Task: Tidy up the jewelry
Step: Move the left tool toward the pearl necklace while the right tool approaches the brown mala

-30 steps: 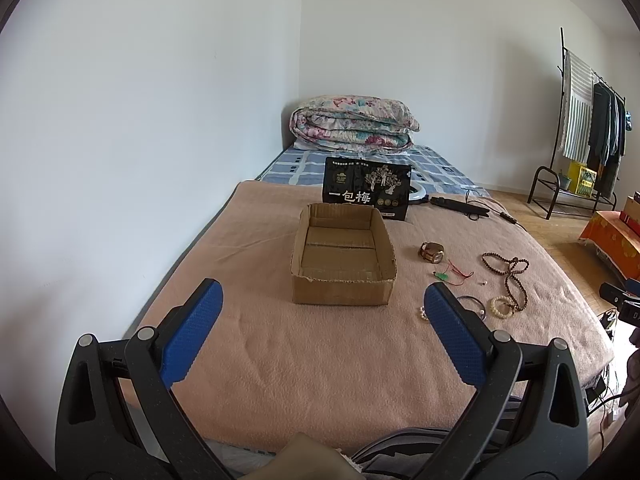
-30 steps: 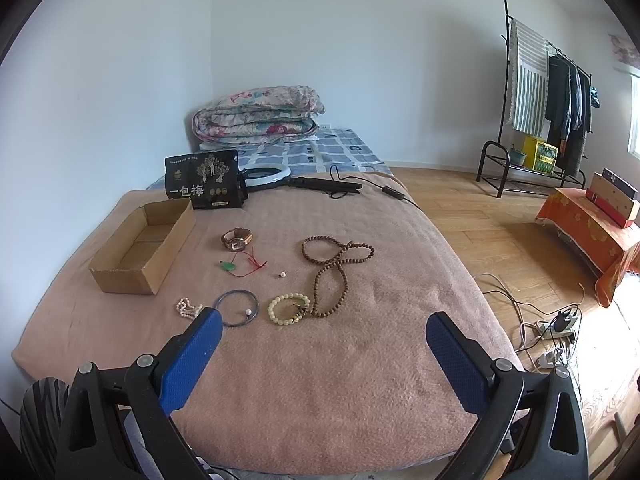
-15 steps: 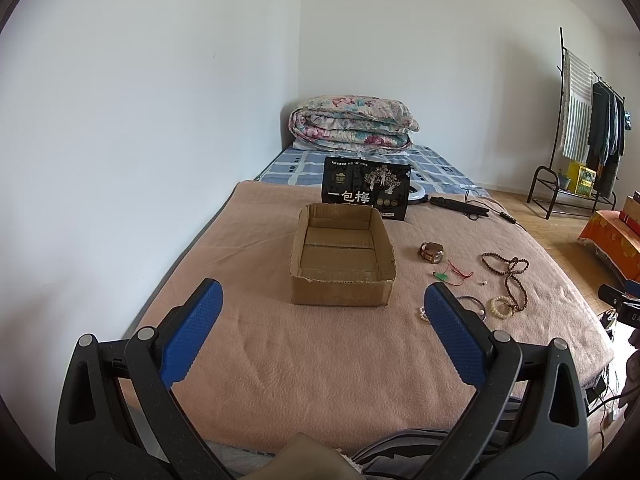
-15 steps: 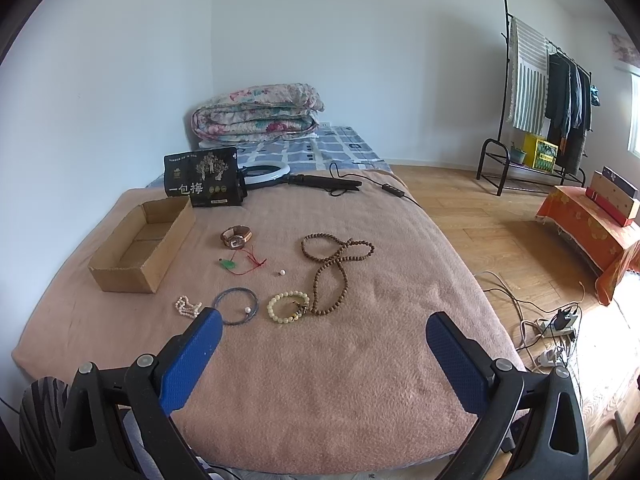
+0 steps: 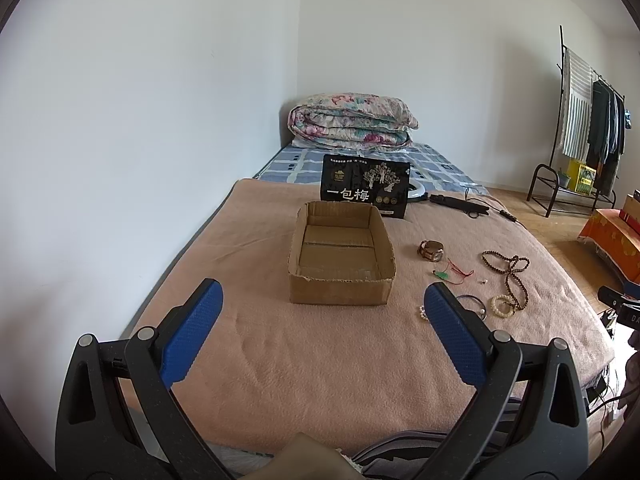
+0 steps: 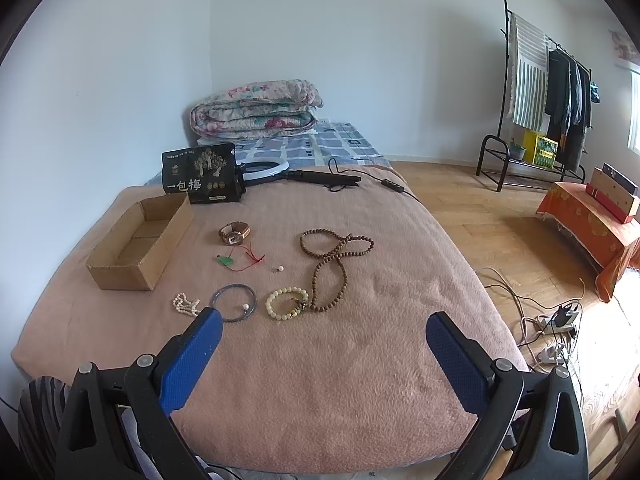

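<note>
An empty cardboard box sits on the pink blanket. To its right lie a brown watch, a green pendant on red cord, a loose pearl, a long brown bead necklace, a cream bead bracelet, a blue bangle and a small pearl bracelet. My left gripper is open, short of the box. My right gripper is open, just short of the bracelets. Neither holds anything.
A black printed bag stands behind the box, with a ring light and its cable beside it. A folded quilt lies at the bed's far end. Right of the bed: wooden floor, power strips, clothes rack.
The right wrist view has crept slightly forward, so the jewelry sits a little nearer. The left gripper has hardly moved. Both stay open.
</note>
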`<state>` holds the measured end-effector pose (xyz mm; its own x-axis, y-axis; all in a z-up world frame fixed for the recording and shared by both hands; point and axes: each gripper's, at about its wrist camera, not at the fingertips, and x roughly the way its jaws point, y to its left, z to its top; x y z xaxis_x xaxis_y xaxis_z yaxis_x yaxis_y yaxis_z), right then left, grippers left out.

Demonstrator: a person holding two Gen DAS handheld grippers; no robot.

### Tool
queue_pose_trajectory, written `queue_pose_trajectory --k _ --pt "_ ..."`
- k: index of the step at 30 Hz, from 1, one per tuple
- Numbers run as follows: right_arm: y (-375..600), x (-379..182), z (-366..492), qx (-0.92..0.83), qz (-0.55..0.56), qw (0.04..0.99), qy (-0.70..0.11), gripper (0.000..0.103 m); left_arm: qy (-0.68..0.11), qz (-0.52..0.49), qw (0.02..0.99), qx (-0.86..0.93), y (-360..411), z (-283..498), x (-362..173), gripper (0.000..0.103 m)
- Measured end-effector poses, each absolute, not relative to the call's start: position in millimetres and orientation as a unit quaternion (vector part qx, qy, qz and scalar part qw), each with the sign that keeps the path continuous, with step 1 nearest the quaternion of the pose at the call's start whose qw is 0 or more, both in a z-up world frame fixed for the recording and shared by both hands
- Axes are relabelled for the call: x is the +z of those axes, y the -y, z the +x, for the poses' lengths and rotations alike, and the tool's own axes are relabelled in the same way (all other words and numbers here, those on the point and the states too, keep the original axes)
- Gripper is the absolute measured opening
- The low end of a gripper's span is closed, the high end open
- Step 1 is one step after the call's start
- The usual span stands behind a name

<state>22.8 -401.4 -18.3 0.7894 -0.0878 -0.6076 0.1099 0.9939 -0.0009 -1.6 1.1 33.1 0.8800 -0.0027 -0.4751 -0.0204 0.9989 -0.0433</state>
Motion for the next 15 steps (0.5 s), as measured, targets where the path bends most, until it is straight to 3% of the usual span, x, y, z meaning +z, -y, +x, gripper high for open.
queue_pose_trajectory --k 15 --pt "416 -26 28 -0.062 0.013 0.943 -0.327 0.103 -0.250 -0.023 0.968 -0.001 4 1 34 0.102"
